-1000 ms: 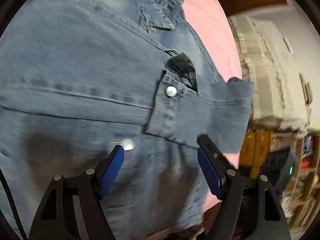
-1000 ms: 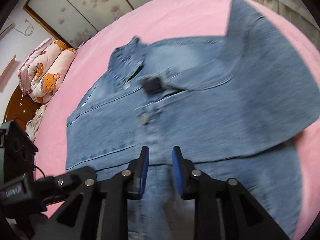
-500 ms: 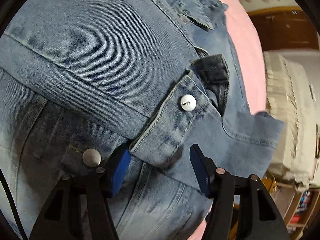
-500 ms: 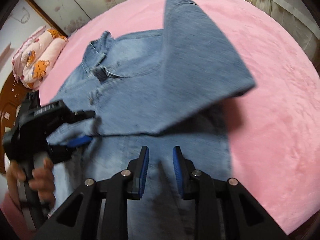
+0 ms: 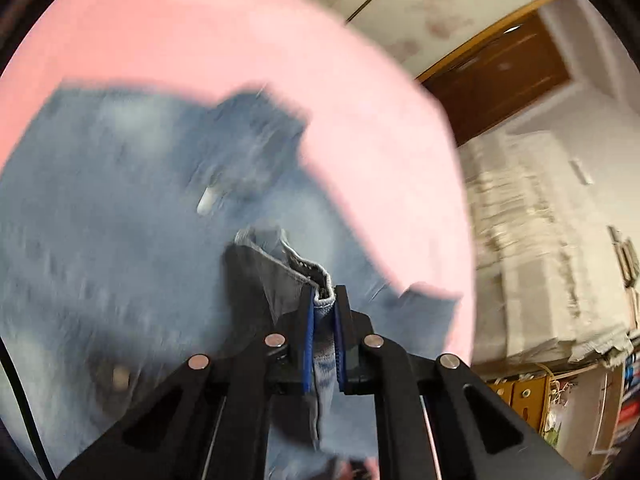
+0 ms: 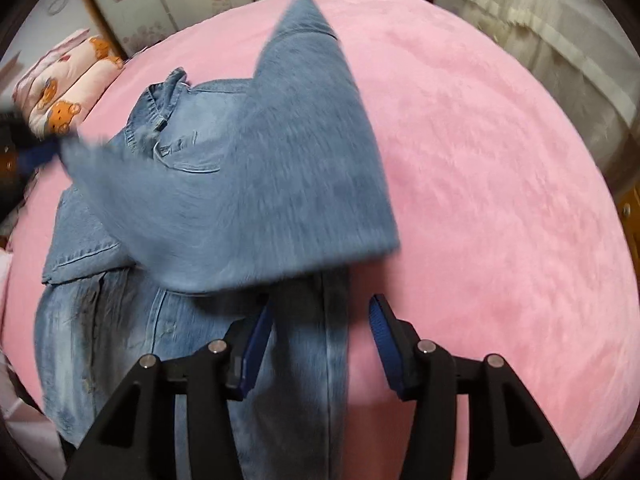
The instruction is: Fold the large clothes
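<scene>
The left tool (image 5: 323, 300) has just closed, and its blue pads now pinch a folded cuff edge of the denim jacket (image 5: 120, 216), lifted off the rest of the garment. The jacket spreads ahead and to that tool's left on the pink bed (image 5: 224, 36); the picture is blurred. To its right the bed edge curves away, with a pale fringed cover (image 5: 532, 248) and a dark wooden door (image 5: 500, 76) beyond.

The right tool (image 6: 320, 332) has just been opening and stands about half apart, with nothing pressed between its pads; the jacket's lower side edge lies under the gap. Just ahead of it the raised sleeve (image 6: 280, 184) stretches leftward. To its right the bed is bare pink out to its rim. A bear-print quilt (image 6: 68, 96) sits far ahead on the left.
</scene>
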Demonstrator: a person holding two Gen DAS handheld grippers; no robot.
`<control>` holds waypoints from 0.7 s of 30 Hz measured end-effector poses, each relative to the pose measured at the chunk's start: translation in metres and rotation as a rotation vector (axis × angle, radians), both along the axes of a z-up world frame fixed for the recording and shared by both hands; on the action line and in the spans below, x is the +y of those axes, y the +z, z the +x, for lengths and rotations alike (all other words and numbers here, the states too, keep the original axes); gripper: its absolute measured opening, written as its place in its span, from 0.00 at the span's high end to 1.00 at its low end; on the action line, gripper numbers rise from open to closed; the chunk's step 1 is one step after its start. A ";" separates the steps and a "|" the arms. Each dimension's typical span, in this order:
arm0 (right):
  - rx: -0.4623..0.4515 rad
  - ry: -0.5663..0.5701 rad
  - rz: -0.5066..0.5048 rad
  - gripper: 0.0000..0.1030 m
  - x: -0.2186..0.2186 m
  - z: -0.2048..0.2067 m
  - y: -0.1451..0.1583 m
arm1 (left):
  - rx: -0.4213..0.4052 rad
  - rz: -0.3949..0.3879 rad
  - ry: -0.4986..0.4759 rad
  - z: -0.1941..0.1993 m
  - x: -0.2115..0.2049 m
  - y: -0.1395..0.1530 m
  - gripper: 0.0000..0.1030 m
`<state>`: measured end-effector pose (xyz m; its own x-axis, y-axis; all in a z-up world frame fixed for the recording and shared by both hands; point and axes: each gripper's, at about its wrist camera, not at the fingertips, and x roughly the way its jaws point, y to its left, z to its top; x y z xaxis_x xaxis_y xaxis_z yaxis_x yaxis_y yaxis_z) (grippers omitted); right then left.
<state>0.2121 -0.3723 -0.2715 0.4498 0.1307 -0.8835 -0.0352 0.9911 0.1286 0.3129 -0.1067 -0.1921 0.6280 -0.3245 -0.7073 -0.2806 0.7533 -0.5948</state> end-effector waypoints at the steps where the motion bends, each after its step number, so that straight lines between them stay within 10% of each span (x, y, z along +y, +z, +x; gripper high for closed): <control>1: -0.013 0.017 -0.001 0.52 0.002 0.005 0.000 | -0.054 0.000 0.006 0.007 0.003 0.016 0.94; 6: -0.040 0.039 0.015 0.52 0.011 0.021 -0.003 | -0.211 0.052 0.107 0.015 0.049 0.069 0.94; 10: -0.059 0.078 0.021 0.52 0.020 0.029 -0.007 | -0.171 0.204 0.191 0.004 0.084 0.071 0.94; 16: -0.127 0.119 -0.044 0.52 0.033 0.034 -0.007 | 0.096 0.356 0.287 -0.008 0.124 -0.021 0.96; 21: -0.084 0.102 -0.020 0.52 0.027 0.039 -0.021 | 0.275 0.205 0.331 -0.029 0.133 -0.084 0.96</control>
